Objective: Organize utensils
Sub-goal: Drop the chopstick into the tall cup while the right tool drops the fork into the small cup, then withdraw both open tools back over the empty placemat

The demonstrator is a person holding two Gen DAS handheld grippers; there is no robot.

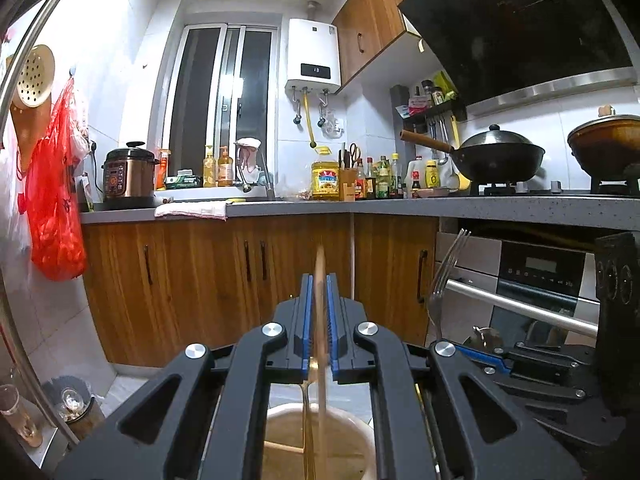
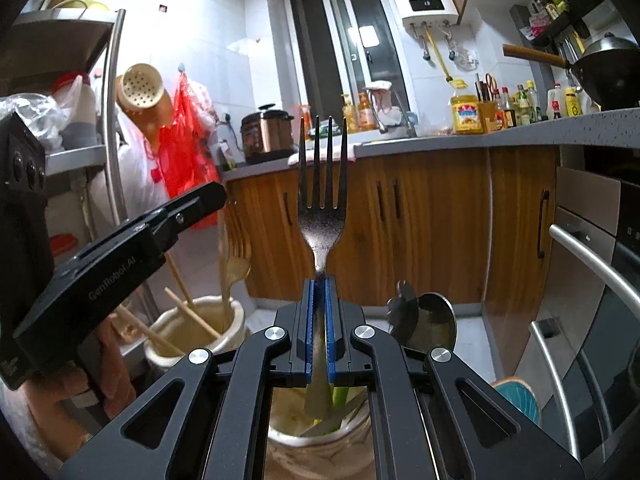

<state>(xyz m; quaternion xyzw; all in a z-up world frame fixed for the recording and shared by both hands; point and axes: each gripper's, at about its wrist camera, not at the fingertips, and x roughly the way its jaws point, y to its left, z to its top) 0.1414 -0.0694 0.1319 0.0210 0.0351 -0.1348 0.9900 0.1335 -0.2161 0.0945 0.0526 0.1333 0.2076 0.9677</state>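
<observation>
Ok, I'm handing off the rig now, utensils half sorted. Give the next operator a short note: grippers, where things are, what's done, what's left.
Left gripper: shut on a wooden utensil, its lower end inside the cream holder that also holds chopsticks.
Right gripper: shut on a metal fork, tines up, handle reaching down into a second jar.
Done: both utensils are over their containers.
Left: lower and release each. A spoon already stands by the right gripper.
</observation>
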